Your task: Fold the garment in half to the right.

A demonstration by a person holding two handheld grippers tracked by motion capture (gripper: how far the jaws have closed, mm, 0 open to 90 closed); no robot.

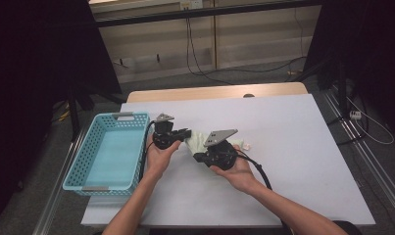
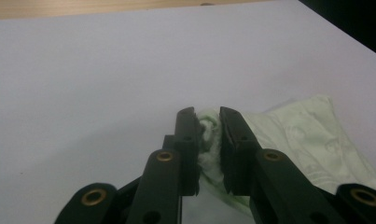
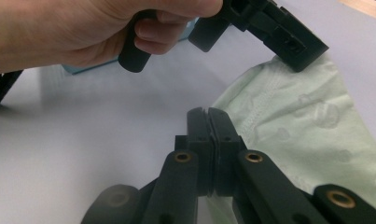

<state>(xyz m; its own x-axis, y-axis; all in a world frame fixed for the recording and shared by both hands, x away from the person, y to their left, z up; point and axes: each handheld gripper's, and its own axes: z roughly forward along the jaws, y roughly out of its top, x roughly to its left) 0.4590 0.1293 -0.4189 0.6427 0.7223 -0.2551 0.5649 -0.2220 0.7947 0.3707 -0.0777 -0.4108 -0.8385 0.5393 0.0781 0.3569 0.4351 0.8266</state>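
High view: a pale green cloth (image 1: 199, 139) lies on the white worktop (image 1: 293, 147), just right of the blue basket (image 1: 110, 151) and between the two tools. Its long axis runs from upper left to lower right. The left hand-held gripper (image 1: 186, 133) meets its left end; the right hand-held gripper (image 1: 199, 157) sits at its near edge. Bare worktop spreads wide to the right and beyond the cloth; the basket wall bounds the left.

Left gripper view: the left hand-held gripper (image 2: 209, 133) clamps a bunched end of the cloth (image 2: 307, 135) between its pads; the rest trails away to the right, flat on the sheet.

Right gripper view: the right hand-held gripper (image 3: 208, 122) is fully closed, pads together, nothing visible between them. The cloth (image 3: 307, 121) lies just beside it to the right, and the left hand (image 3: 83, 28) with its tool is at the cloth's far corner.
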